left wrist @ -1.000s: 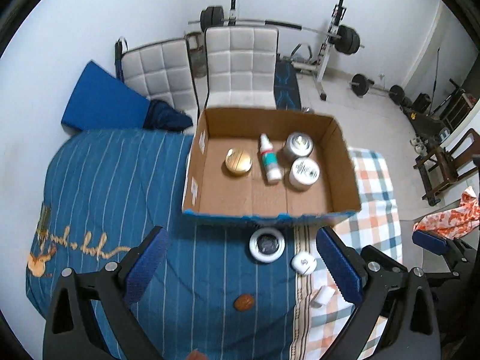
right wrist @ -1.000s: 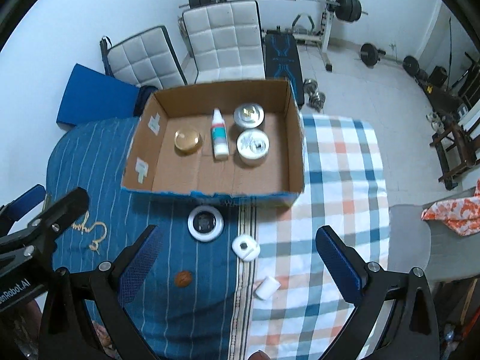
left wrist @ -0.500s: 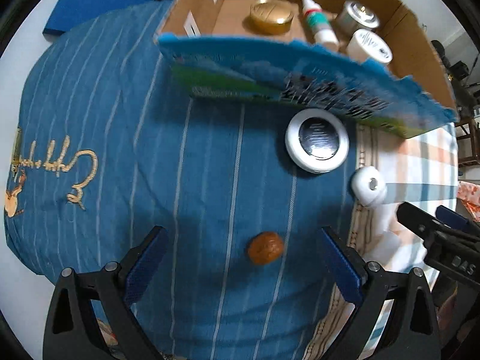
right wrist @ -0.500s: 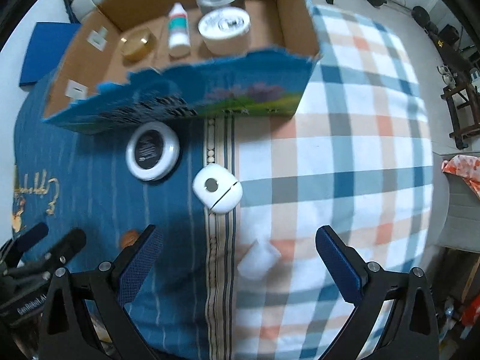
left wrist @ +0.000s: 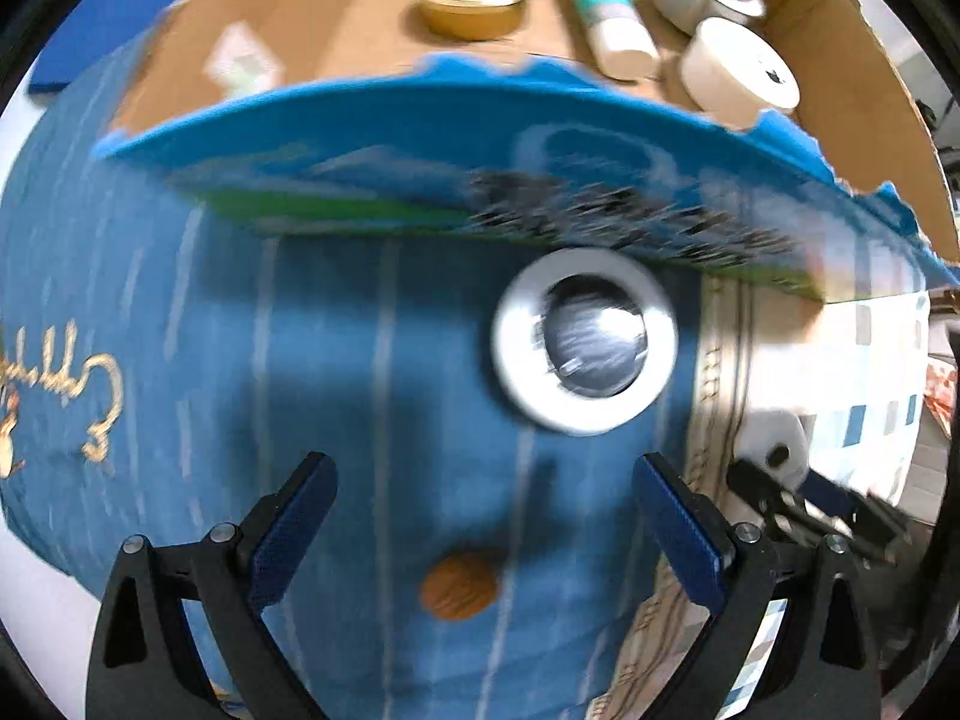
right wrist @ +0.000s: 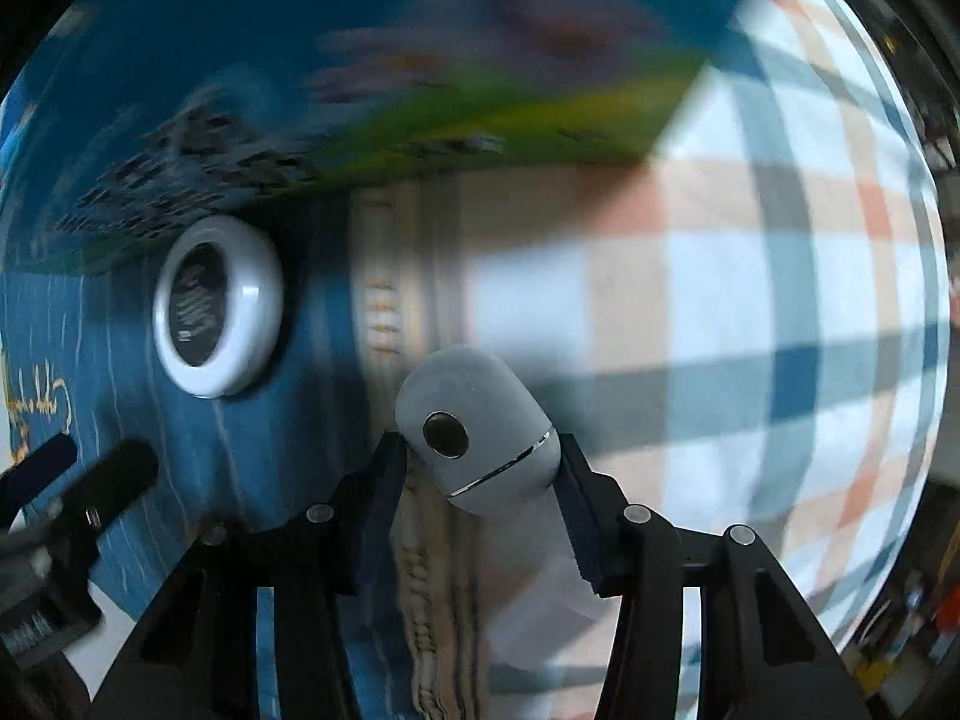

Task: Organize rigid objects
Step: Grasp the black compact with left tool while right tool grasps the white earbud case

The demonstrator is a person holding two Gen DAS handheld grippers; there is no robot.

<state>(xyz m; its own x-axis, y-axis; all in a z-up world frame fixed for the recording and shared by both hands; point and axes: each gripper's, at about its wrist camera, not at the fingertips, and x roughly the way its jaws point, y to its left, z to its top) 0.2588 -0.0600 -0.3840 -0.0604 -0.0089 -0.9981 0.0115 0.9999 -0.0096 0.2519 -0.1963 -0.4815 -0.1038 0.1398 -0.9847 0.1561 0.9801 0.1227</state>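
Note:
A white rounded case (right wrist: 477, 429) with a dark round button lies on the bed; my right gripper (right wrist: 480, 480) has closed its jaws against both its sides. The case also shows in the left wrist view (left wrist: 774, 441). My left gripper (left wrist: 480, 516) is open, low over the blue cloth, with a brown nut (left wrist: 459, 591) between its fingers and a white ring-shaped disc (left wrist: 585, 339) just ahead. The disc shows in the right wrist view (right wrist: 219, 312) too. The cardboard box (left wrist: 540, 144) holds a gold tin (left wrist: 474, 3), a white bottle (left wrist: 606, 18) and two round tins.
The box's blue printed front wall (right wrist: 360, 90) stands close ahead of both grippers. A checked cloth (right wrist: 750, 312) covers the bed to the right, a blue striped cloth (left wrist: 180, 330) to the left. The left gripper's finger (right wrist: 90, 480) sits at the right view's left edge.
Both grippers have dropped low toward the bed. The right gripper has closed from wide open onto the white case. The left gripper has moved forward over the nut, still open.

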